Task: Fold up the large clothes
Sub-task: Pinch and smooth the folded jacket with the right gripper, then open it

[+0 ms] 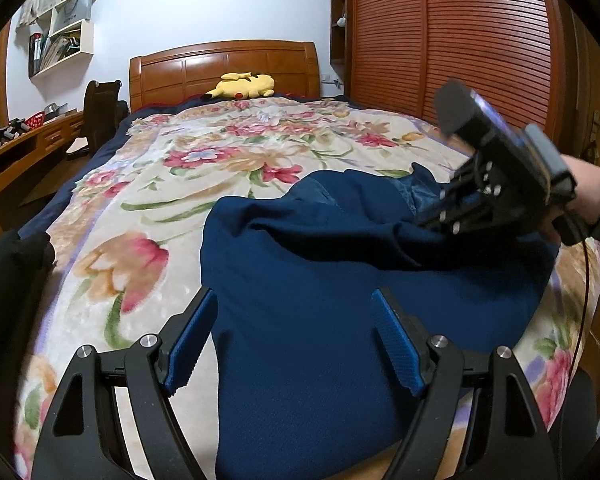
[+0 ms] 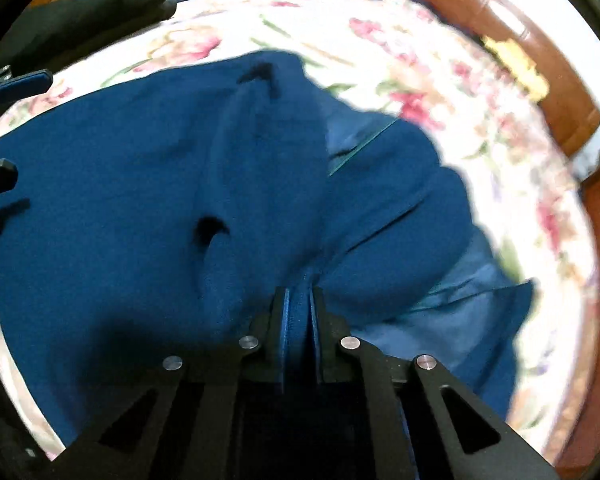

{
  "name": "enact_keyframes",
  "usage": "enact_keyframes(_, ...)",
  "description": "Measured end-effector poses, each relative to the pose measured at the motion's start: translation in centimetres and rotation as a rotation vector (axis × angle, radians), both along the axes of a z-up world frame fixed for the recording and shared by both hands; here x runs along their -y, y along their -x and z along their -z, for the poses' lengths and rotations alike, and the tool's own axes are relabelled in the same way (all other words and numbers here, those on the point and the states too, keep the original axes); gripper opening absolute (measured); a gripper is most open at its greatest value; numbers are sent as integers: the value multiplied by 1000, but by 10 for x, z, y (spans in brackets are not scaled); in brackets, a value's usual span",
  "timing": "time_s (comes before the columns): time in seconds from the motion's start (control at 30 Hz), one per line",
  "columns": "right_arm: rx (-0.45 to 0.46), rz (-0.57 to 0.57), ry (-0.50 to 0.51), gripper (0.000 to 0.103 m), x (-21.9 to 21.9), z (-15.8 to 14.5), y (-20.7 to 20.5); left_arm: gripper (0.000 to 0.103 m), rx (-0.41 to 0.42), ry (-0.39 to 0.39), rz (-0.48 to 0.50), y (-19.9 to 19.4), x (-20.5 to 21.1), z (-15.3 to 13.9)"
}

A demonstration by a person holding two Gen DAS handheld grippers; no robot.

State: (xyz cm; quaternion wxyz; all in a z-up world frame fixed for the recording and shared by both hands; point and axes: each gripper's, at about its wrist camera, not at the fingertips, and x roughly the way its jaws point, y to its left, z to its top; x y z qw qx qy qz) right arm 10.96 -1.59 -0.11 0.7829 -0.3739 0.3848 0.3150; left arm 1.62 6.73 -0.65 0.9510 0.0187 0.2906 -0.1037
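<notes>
A large navy blue garment (image 1: pixel 340 264) lies on the floral bedspread (image 1: pixel 160 208), partly folded over with a lighter blue lining showing. My left gripper (image 1: pixel 296 344) is open and empty, its blue pads spread over the garment's near left edge. My right gripper (image 2: pixel 299 300) is shut on a pinched fold of the same garment (image 2: pixel 180 184) and holds it raised. The right gripper also shows in the left wrist view (image 1: pixel 440 216) at the garment's far right side, held by a hand. The left gripper's fingers (image 2: pixel 20 84) show at the left edge of the right wrist view.
A yellow plush toy (image 1: pixel 244 85) lies by the wooden headboard (image 1: pixel 224 66). A slatted wooden wardrobe (image 1: pixel 452 40) stands to the right of the bed. A desk (image 1: pixel 24 144) and a chair (image 1: pixel 100 116) stand to the left. A dark garment (image 1: pixel 12 264) lies at the bed's left edge.
</notes>
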Motion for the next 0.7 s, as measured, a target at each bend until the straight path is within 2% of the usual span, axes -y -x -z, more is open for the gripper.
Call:
enact_keyframes(0.2,174,69,-128,7,5,-37,-5,80,12,4,-3,1,1,-2)
enact_keyframes(0.4,402,164,-237,7,-8,-58,-27,80,31,17,-29,2,-2,-4)
enact_keyframes(0.47,508,193,-259,7,-13,-59,-31,80,30,20,-35,1,-4,-3)
enact_keyframes(0.5,523,209,-278,7,-14,-59,-38,80,28,19,-39,0,-5,-3)
enact_keyframes(0.57,486,222,-293,7,-20,-50,-50,80,23,20,-42,-2,-7,-2)
enact_keyframes(0.67,448,179,-274,8,-30,-30,-54,80,23,24,-43,-2,-8,-2)
enact_keyframes(0.7,412,169,-280,20,-31,-28,-58,80,27,27,-42,-2,-8,-3)
